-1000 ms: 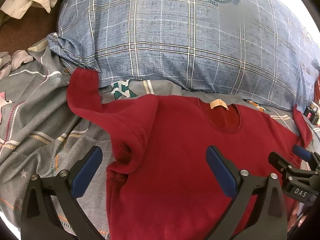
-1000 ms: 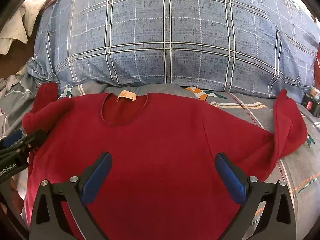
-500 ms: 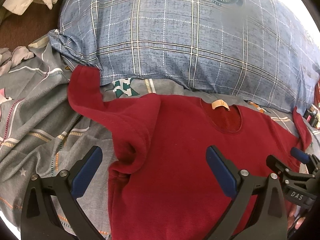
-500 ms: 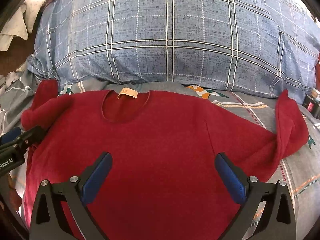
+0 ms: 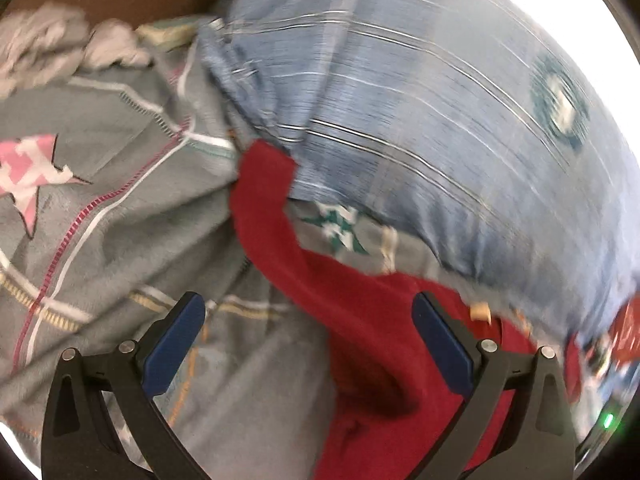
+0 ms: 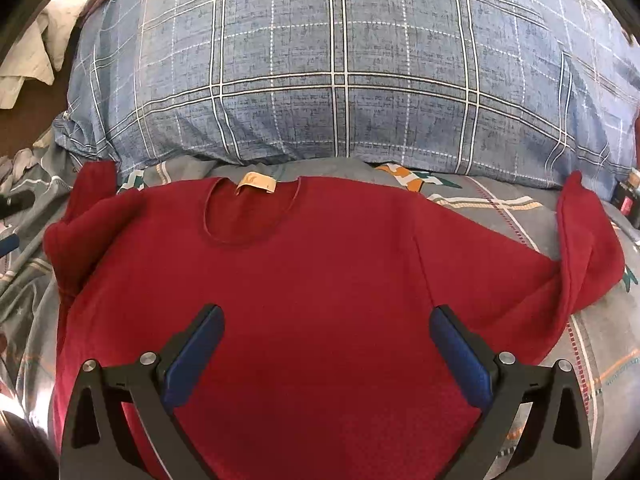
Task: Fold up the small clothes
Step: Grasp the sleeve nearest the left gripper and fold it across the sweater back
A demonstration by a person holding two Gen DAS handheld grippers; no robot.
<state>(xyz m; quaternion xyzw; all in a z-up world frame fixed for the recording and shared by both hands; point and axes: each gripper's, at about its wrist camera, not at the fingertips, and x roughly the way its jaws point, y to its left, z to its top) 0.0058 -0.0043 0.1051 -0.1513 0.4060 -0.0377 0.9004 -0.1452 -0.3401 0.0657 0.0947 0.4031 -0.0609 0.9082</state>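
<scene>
A dark red long-sleeved top (image 6: 320,280) lies flat, front up, on the grey patterned bed cover (image 6: 500,208), neck and tan label (image 6: 256,182) toward the pillow. Both sleeves are bent upward at the ends. My right gripper (image 6: 326,354) is open and empty, hovering over the middle of the top. My left gripper (image 5: 308,346) is open and empty over the top's left edge, with the left sleeve (image 5: 264,208) running up ahead of it. The left wrist view is blurred by motion.
A large blue plaid pillow (image 6: 340,72) lies right behind the top and touches the sleeve ends. Crumpled pale cloth (image 5: 60,44) lies at the far left, and some small dark items (image 6: 626,200) at the right edge.
My left gripper has swung fast to the left and tilted, so it now faces the left sleeve and the bed cover. My right gripper has stayed nearly still over the top.
</scene>
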